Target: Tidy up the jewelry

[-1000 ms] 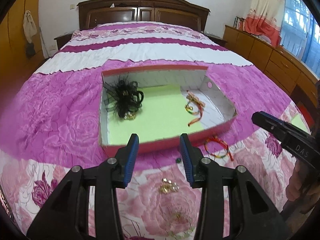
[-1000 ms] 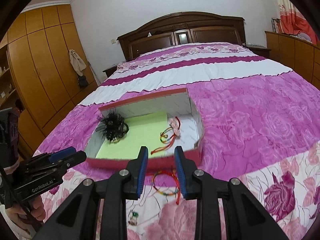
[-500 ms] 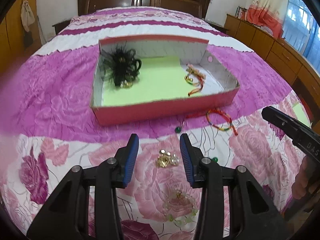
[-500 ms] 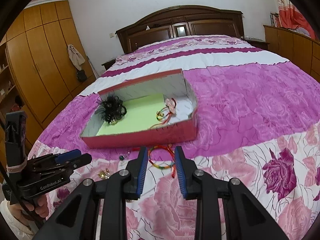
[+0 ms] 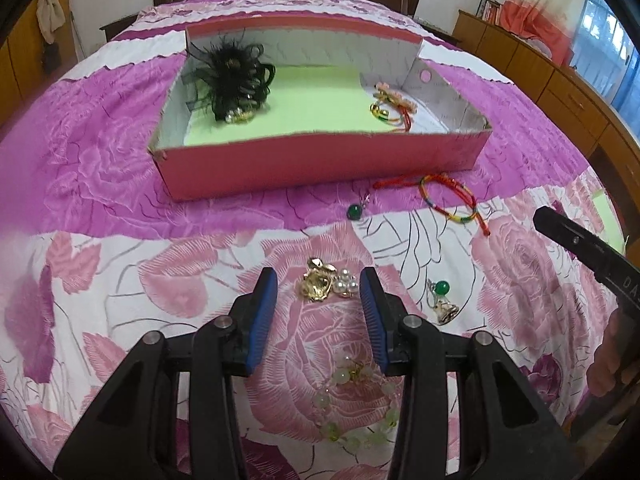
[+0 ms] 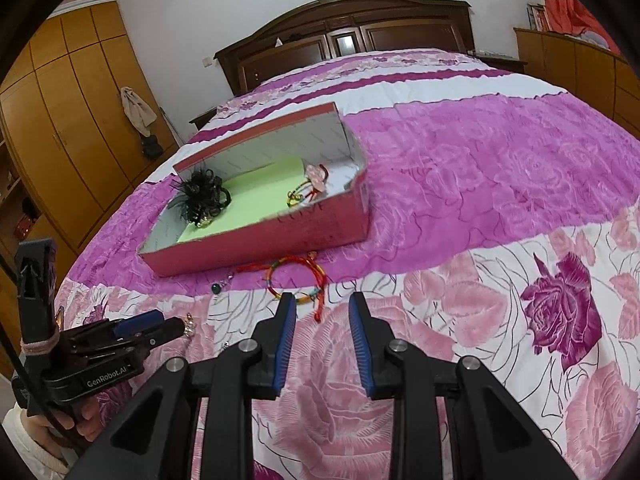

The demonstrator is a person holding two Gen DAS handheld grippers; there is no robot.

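Both jaws parted, nothing held. Left gripper (image 5: 319, 294) hovers over the gold-and-pearl brooch (image 5: 325, 285) on the floral bedspread (image 6: 500, 184), brooch framed between the pads. Right gripper (image 6: 322, 322) sits just short of the rainbow woven cord bracelet (image 6: 297, 280), which lies beside the red cardboard box (image 6: 260, 240). Brooch: light, rigid, slick metal; pinch across the gold body, not the pearls. Bracelet: limp, featherlight; grab the near arc, expect it to dangle. Soft bedding will give under the pads.

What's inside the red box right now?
Inside the red box, on green paper: a black feathered hair clip and a coloured string bracelet. The near wall hides the front floor strip.
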